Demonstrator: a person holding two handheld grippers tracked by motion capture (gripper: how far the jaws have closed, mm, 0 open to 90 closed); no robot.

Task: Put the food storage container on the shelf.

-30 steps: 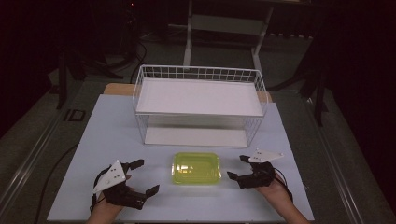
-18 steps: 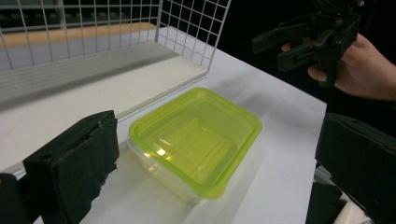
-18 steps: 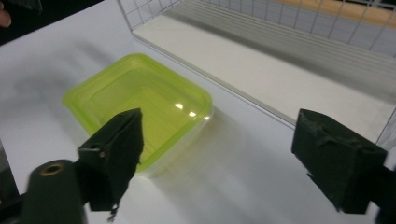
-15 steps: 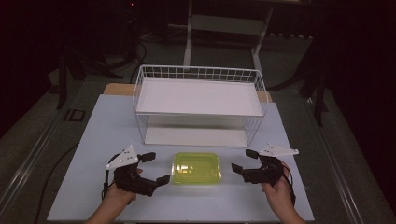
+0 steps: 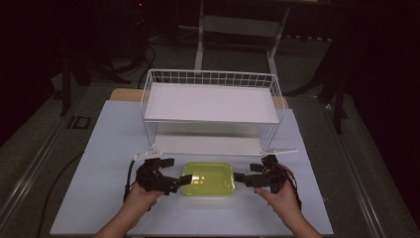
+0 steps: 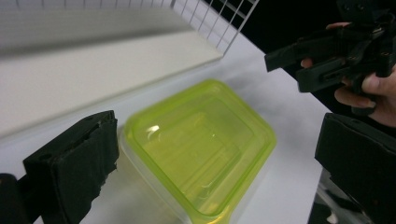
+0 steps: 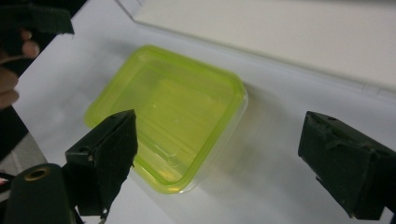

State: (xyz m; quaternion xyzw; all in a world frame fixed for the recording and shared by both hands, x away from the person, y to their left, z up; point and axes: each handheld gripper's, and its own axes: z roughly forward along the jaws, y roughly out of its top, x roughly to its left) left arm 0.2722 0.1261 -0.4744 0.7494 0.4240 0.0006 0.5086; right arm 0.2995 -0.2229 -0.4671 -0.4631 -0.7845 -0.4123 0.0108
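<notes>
black two-jaw grippers (image 5: 179, 174) (image 5: 241, 178), bare forearms

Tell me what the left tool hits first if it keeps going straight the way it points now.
Most likely the yellow-green container: the left tool points right at its near end, jaws open and apparently either side of the left rim. Whether they already touch is unclear. Beyond it waits the right tool.

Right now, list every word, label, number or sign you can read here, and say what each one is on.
None can be read.
Yellow-green container: no label or print on its lid.
White wire shelf rack: bare shelves, no markings.
Left hand-held gripper and right hand-held gripper: plain black, no visible lettering.
Dark square item on the floor left of the table: too small to tell.
</notes>
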